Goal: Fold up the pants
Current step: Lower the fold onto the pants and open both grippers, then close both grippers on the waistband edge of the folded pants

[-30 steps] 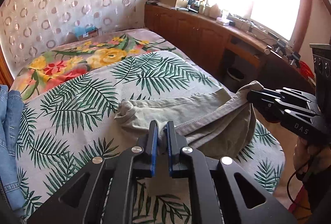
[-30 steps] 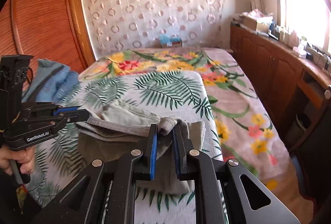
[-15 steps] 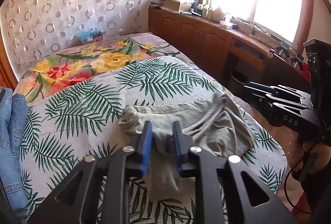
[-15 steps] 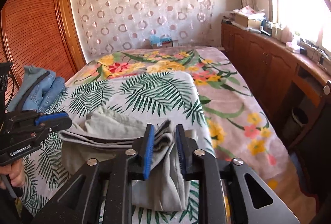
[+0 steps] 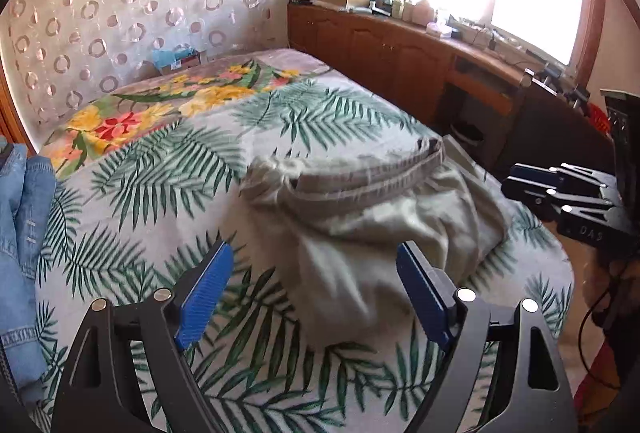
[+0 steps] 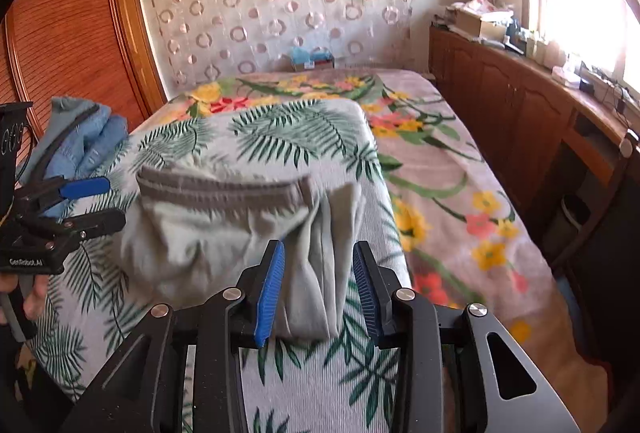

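Both tongs just been spreading, left gripper (image 5: 314,293) wide, right gripper (image 6: 318,287) partway, letting go so pants (image 5: 372,217) are lying bunched on palm-print blanket (image 5: 168,169), probably readying for another fold.

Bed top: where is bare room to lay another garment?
Free: the palm-leaf cover between the grey pants and the denim pile, and the floral end toward the curtain. Crowded: the near edge, pants and both tools.
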`<state>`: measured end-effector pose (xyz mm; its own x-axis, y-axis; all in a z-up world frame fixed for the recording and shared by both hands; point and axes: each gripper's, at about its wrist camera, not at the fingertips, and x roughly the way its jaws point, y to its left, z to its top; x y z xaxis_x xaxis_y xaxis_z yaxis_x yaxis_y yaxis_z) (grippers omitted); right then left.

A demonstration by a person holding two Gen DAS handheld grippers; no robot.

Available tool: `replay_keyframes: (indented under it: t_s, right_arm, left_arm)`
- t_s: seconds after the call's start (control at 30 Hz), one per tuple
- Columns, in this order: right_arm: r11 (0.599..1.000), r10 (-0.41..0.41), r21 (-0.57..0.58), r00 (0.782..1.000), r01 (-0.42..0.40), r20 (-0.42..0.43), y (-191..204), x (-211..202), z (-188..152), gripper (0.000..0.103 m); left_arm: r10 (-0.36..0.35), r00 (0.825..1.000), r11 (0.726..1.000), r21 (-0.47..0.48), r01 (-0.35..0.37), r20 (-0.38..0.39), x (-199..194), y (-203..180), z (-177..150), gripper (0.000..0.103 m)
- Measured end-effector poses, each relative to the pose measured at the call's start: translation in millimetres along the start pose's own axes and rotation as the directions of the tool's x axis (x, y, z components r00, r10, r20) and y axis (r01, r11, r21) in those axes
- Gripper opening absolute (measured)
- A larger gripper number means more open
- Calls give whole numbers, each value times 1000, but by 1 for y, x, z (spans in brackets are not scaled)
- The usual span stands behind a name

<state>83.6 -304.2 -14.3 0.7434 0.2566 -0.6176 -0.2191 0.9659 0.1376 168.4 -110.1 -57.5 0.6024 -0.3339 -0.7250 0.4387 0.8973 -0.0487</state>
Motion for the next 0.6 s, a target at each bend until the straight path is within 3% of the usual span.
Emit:
replay_keyframes:
  t_s: [0.33,0.47,0.6]
  right_arm:
    - [999,41,11,996,-41,-84,-7,7,-4,37]
    - [999,40,12,995,-40,-91,-9,9,1,37]
    - [999,47,3,995,-47,-89,-11,10,4,9]
  left_arm:
    - [-26,997,999,24,28,-69,9,0,-24,81]
    - [0,996,999,44,4,-90,16,-4,-25,81]
    - [-1,995,1000,30,4,-100,20,-1,-26,81]
